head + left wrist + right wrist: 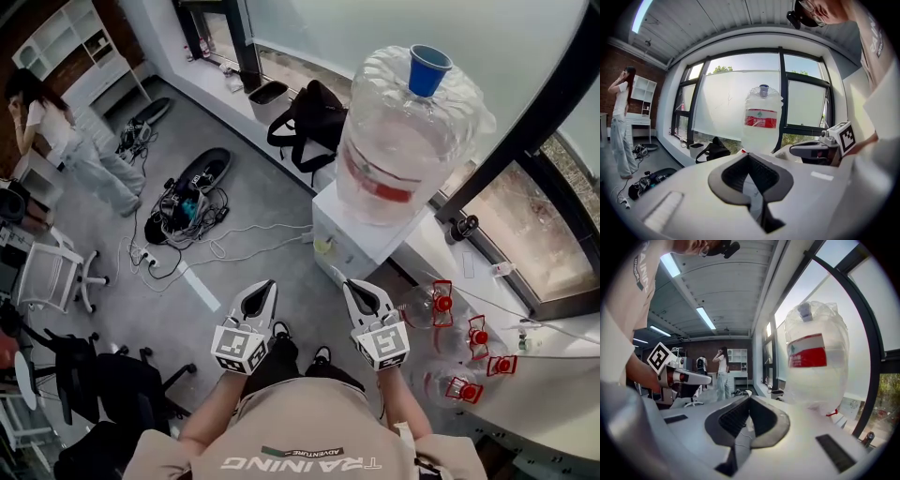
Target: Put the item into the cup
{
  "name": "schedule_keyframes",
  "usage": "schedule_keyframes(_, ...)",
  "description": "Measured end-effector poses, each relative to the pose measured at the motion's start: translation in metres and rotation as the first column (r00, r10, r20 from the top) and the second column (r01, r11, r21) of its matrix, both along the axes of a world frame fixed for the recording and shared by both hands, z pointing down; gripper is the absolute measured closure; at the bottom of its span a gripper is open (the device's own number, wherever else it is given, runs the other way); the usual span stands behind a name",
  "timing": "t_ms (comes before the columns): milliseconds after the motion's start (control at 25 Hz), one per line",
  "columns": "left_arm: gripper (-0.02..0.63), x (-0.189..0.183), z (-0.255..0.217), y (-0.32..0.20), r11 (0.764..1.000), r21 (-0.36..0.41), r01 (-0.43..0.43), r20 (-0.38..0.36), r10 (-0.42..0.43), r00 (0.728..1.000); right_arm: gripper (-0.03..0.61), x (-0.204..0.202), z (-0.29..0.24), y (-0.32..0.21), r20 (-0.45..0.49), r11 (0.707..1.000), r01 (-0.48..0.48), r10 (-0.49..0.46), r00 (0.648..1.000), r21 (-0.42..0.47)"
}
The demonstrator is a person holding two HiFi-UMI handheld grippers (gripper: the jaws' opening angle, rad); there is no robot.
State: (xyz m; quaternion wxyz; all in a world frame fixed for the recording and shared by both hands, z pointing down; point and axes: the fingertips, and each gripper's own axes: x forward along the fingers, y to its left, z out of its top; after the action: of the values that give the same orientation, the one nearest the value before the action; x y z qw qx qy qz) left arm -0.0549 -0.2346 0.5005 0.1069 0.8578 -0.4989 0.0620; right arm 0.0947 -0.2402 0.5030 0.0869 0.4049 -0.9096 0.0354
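Fingers (735, 174) closed and empty on left gripper (271, 283) and right gripper (348, 284), near the water bottle (403, 141).

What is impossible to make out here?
Cup and item: in no view.
Dispenser taps: head view, hidden under the water bottle.
Bottle label print: left gripper view, too small.
Red-capped bottles on the sill: head view, blurred, contents unclear.
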Motion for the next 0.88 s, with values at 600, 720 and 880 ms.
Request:
schedule_keyframes(600,0.606,-0.048,0.003,-0.112,0.975,0.023,-0.219,0.007,0.219,0.976,0.566,-0.063,0.001,-0.084,-0.030,0.984,-0.178,0.177,0.984,-0.028)
schedule_keyframes(720,0.606,-0.050,0.012,-0.125,0.968,0.005,-0.250,0.012,0.250,0.968,0.566,-0.074,0.005,-0.097,-0.024,0.981,-0.190,0.189,0.982,-0.038)
schedule_keyframes(880,0.606,-0.047,0.020,-0.132,0.962,-0.012,-0.272,0.022,0.272,0.962,0.566,-0.080,0.023,-0.104,-0.033,0.978,-0.195,0.193,0.981,-0.079)
